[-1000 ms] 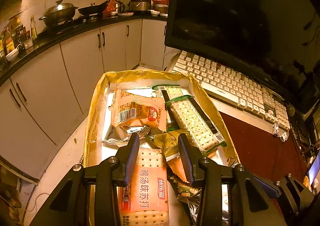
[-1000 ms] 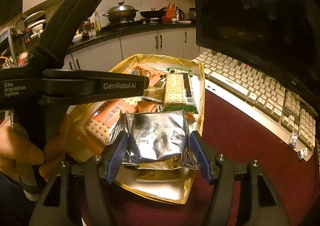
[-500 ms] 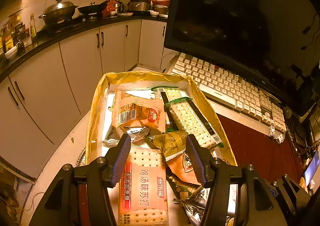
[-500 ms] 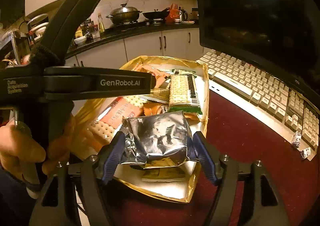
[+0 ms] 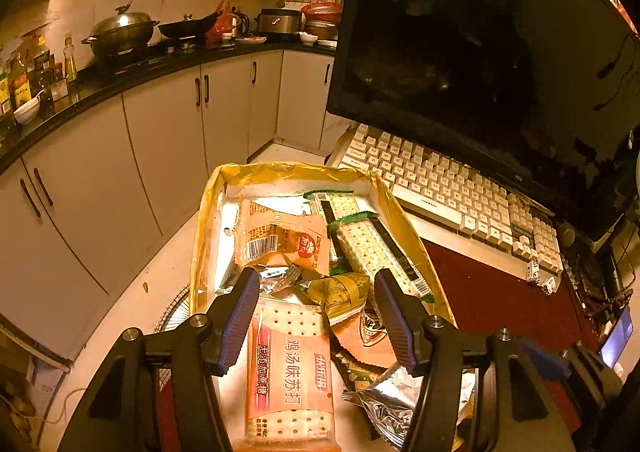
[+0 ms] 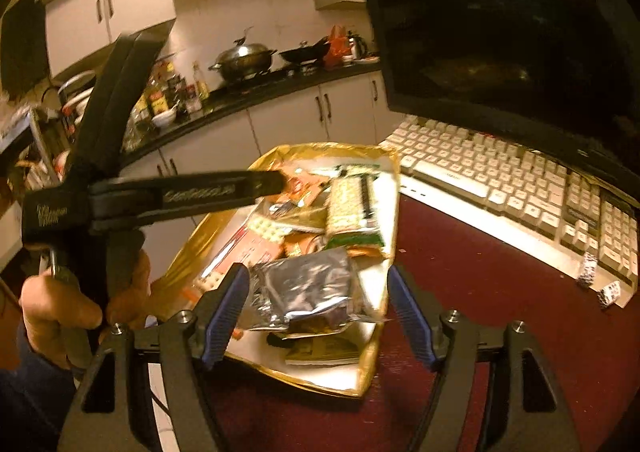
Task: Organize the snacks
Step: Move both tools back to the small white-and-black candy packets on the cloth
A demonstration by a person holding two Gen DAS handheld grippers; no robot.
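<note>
You had both tools released, right tool (image 6: 316, 312) straddling the foil pouch (image 6: 304, 292): light, crinkly, slippery, so pinch its flat sealed edge; left tool (image 5: 316, 316) idle.

1. Orange cracker packet (image 5: 290, 368): near end cut off by the bottom edge of the left wrist view; its sides partly masked by the left gripper (image 5: 316, 316).
2. Silver foil pouch (image 5: 396, 404): largely hidden behind a finger of that gripper; contents and label cannot be told.
3. Right wrist view: motion-blurred throughout; lettering on the black tool bar (image 6: 200, 194) unreadable.
4. Flat packet (image 6: 324, 352) beneath the foil pouch (image 6: 304, 288): mostly covered, print illegible.
5. Hand (image 6: 60, 312) on the left tool: wrist cut off at the frame edge.
6. Bottles (image 5: 24, 72) on the counter: labels too small to read.
</note>
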